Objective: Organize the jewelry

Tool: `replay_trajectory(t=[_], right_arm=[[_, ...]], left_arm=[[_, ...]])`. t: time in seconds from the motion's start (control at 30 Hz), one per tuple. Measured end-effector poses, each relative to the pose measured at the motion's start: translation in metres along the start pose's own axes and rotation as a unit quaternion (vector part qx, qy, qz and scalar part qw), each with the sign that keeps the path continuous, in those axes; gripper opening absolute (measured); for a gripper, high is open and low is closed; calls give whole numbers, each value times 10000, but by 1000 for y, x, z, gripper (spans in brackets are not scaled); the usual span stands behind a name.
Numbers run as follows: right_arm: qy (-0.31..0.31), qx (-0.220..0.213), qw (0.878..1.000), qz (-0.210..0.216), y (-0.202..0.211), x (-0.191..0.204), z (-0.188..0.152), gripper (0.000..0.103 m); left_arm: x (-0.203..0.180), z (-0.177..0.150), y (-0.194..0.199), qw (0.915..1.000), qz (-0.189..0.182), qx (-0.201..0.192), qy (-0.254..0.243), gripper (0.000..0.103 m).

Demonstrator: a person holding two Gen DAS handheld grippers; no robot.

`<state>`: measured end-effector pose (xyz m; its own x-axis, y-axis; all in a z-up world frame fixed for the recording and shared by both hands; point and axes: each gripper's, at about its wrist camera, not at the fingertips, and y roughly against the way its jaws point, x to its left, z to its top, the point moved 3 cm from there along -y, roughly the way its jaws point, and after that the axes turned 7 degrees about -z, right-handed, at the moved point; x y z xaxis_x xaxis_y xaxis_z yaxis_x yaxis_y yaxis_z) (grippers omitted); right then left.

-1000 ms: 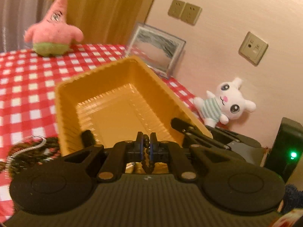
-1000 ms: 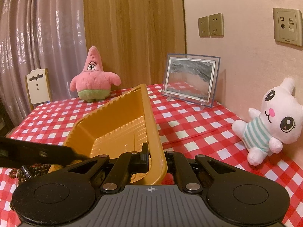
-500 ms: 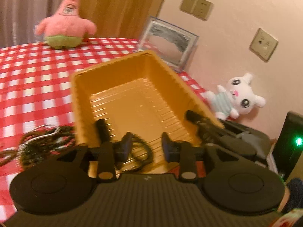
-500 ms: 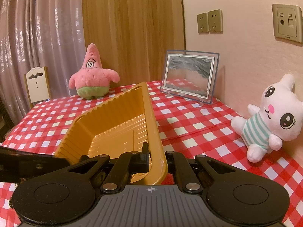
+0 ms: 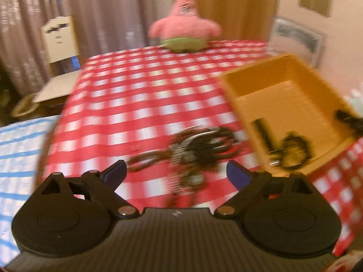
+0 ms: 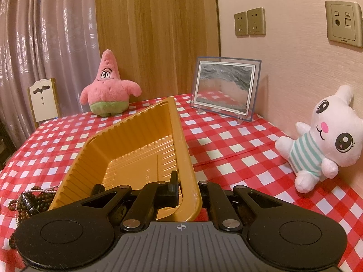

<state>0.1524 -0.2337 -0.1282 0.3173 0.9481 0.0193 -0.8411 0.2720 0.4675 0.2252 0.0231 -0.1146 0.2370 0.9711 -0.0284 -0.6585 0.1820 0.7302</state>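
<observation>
My left gripper (image 5: 175, 173) is open and empty, just in front of a blurred pile of dark beaded jewelry (image 5: 199, 145) on the checked cloth. The yellow tray (image 5: 292, 83) lies to its right, with a dark beaded bracelet (image 5: 293, 150) in its near corner. My right gripper (image 6: 187, 187) is shut on the tray's near right rim (image 6: 188, 170); one finger is inside the tray, the other outside. The jewelry pile also shows in the right wrist view (image 6: 29, 200), left of the tray.
A pink star plush (image 6: 109, 86) stands at the table's far edge. A framed picture (image 6: 225, 86) and a white bunny plush (image 6: 326, 136) stand along the right wall. A white chair (image 5: 59, 38) is beyond the table's left edge.
My left gripper opened and dropped the dark bracelet into the tray, then swung left to face the jewelry pile. My right gripper kept hold of the tray rim.
</observation>
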Motion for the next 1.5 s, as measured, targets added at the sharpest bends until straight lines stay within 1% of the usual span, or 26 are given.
replay_trajectory(t=[0.07,0.13,0.33,0.43,0.5,0.53,0.57,0.6,0.63,0.7,0.97,1.03,1.1,1.13,1.23,1.4,1.5], right_arm=[[0,1,10000,-2,0,0,0,6],[1,0,10000,-2,0,0,0,6],[0,1,10000,-5,0,0,0,6],[7,-2,10000,-9,-1,0,1,6],[6,-1,10000,-17,-1,-1,1,6],[4,-1,10000,-8,-1,0,1,6],[7,-3,10000,-13,-1,-1,1,6],[12,-8,10000,-17,-1,-1,1,6],[9,-10,10000,-19,-1,-1,1,6],[10,-21,10000,-46,-1,-3,1,6],[22,-99,9998,-184,0,-3,3,6],[10,-109,9997,-233,1,-4,4,6],[-8,-113,9995,-287,1,-5,5,6],[-16,-116,9994,-315,1,-6,5,6],[-38,-126,9991,-395,0,-9,7,6],[-77,-138,9985,-526,0,-12,8,6],[-100,-126,9982,-580,0,-13,8,6]], left_arm=[[14,-5,-2,9993,327,154,42,95],[26,-11,-2,9988,437,219,100,95],[48,-23,3,9973,377,346,524,92],[49,-30,4,9968,466,455,455,86],[49,-31,2,9967,472,513,409,85],[49,-32,2,9967,480,517,404,83],[49,-33,2,9969,471,497,398,80],[50,-33,2,9971,445,478,391,71],[50,-33,2,9973,418,466,394,65],[51,-32,2,9977,328,422,407,62],[47,-26,-2,9992,150,286,213,57],[47,-24,-4,9994,90,249,204,53],[48,-22,-8,9995,44,222,225,51],[49,-21,-10,9995,20,207,238,46],[53,-16,-19,9994,-25,177,285,39],[62,-6,-35,9995,-55,96,310,32],[66,0,-46,9996,-94,71,256,24]])
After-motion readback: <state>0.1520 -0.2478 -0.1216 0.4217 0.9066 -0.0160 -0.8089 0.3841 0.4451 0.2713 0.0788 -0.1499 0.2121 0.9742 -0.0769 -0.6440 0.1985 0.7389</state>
